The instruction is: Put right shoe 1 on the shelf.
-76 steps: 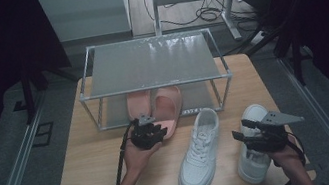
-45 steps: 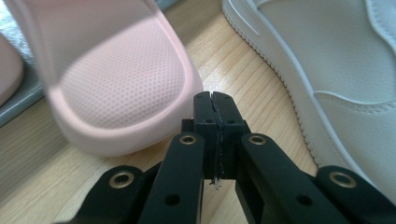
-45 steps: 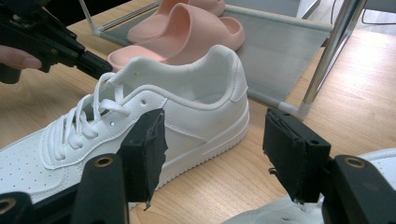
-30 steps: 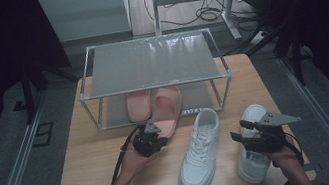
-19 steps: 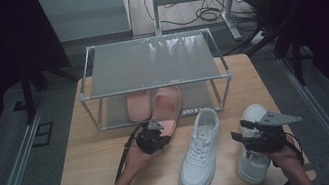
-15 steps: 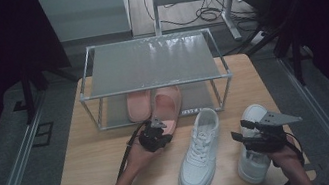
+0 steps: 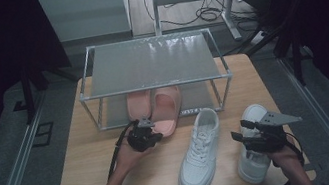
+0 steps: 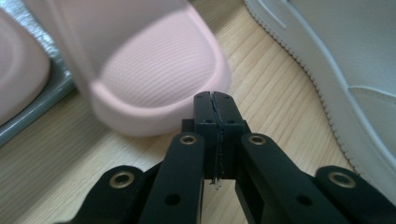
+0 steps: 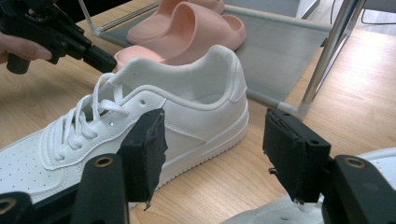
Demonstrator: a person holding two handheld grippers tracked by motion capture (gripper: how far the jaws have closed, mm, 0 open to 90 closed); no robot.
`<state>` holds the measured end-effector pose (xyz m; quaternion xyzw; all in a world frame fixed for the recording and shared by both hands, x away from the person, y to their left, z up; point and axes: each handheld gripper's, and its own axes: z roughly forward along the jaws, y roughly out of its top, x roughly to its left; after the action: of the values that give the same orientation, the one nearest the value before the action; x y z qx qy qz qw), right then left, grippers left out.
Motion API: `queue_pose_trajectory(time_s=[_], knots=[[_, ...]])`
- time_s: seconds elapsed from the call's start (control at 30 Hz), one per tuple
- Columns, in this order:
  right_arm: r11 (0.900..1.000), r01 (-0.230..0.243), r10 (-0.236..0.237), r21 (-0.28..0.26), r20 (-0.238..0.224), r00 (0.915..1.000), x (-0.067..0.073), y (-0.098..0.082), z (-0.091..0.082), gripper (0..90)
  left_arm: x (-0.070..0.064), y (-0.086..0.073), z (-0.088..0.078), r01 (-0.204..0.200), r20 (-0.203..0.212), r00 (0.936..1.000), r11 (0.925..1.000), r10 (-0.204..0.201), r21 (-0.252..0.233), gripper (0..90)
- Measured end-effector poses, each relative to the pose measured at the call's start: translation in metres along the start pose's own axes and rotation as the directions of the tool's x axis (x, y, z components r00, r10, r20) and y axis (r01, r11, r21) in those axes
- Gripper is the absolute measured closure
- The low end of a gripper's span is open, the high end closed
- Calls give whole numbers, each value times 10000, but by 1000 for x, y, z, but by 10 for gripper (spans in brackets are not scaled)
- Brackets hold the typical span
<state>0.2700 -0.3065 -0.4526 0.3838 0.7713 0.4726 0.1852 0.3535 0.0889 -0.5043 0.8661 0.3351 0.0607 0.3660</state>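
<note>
Pink slipper is the one in play here: it sits half under the low metal rack, toe on the rack's bottom shelf and heel sticking out onto the wooden worktop. Its twin, the second pink slipper, lies right beside it on the left, tucked further onto that shelf. The left claw is pinched fully closed with nothing in it, and its tip is right at the heel rim of the slipper; in the left gripper view the shut tips sit just in front of the ribbed heel, so close I honestly can't tell if they touch or not. The right claw is wide open and empty, hanging over the right-hand white sneaker, which lies near the worktop's front right corner. In the right gripper view its two padded fingers frame the other white sneaker, the one lying in the middle of the worktop with its heel toward the rack. That middle sneaker is just right of the slipper's heel, close but apart. Both sneakers lie upright on their soles, toes toward the person.
</note>
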Motion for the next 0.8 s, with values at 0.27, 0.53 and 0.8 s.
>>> queue_pose_trajectory(time_s=[0.27, 0.53, 0.8], knots=[[10000, -10, 10, -12, 8, 10000, -1, 0, 0, 396, -1, 6, 10, 122, 308, 9995, 9999, -119, -98, 900], [10000, -12, 12, -49, 32, 10000, -1, 0, -2, 396, 1, 16, 18, 95, 21, 10000, 9999, -95, -59, 900], [10000, -10, 10, -54, 48, 10000, -2, 0, -3, 396, 7, 21, 24, 252, -122, 9996, 9996, -254, -132, 900]])
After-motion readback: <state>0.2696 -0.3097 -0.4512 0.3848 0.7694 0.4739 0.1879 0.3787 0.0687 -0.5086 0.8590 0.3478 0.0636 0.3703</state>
